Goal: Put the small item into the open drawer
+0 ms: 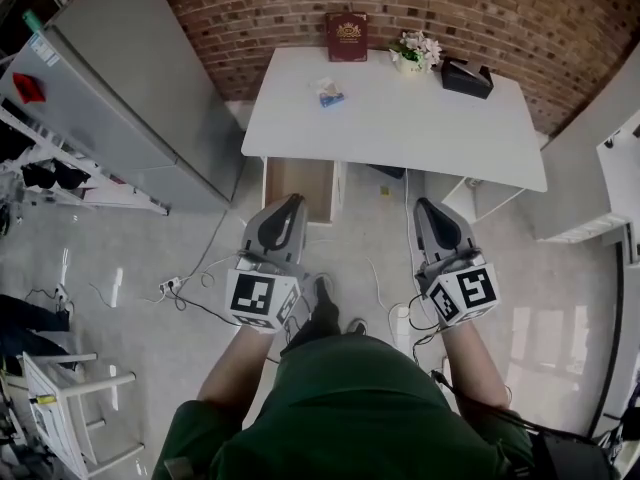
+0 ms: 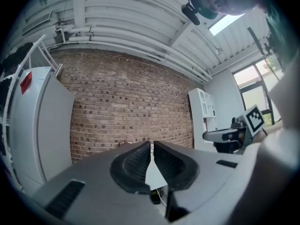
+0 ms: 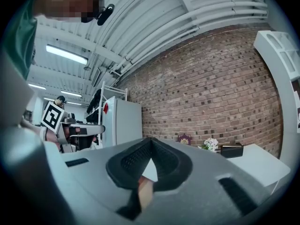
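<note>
L tongs (image 1: 292, 202) are shut tight, pads pressed together, w/ nothing btw them. R tongs (image 1: 426, 206) are shut too, tips touching, and hold nothing. The person in the green top (image 1: 350, 408) holds both low in front, side by side but apart. Both point fwd at the white table (image 1: 470, 138) and hang over the floor (image 1: 370, 238), not over the table. Just ahead of the L tongs is the open drawer (image 1: 298, 180). It is pulled out from under the near-left edge of the table, and its wood bottom shows. The small item (image 1: 330, 93), a little blue & white packet, lies on the table top, left of the middle. It is well apart from both tongs and not in the drawer. Along the back of the table, by the brick wall (image 1: 250, 8), stands a dark red book (image 1: 347, 36). To the right of it come a pot of white flowers (image 1: 415, 50) and then a black box (image 1: 467, 76). A tall grey fridge (image 1: 130, 88) stands left of the table. Thin cables (image 1: 200, 278) lie on the floor nr the person's shoes (image 1: 321, 293). A white rack (image 1: 70, 398) stands at the person's left side.
</note>
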`<state>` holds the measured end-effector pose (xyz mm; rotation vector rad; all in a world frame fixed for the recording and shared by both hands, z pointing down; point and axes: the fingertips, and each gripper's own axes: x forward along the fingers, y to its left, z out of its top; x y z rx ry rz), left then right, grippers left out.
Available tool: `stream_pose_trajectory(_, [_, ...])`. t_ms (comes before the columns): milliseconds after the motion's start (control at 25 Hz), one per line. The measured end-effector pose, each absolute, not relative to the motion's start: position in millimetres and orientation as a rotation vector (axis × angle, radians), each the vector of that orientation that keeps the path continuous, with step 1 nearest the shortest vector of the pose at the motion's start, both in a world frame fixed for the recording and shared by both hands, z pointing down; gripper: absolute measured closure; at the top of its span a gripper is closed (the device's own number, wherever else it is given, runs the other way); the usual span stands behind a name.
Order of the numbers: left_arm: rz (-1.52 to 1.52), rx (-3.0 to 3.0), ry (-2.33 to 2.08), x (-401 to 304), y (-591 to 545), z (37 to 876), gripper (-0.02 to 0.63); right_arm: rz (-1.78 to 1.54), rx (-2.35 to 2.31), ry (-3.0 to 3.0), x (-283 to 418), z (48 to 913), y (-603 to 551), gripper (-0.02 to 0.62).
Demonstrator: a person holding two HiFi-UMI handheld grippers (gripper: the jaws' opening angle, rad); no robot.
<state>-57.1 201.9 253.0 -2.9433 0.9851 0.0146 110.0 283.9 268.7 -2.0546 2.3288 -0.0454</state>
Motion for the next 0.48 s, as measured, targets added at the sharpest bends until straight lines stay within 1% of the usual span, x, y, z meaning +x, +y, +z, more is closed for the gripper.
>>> stream_pose_trajectory(480, [-0.005,-3.030,0.964,-32.4,83.5,281.6,0.588,-0.133,-2.167,2.297,134.1,288.1,194.3,0.592])
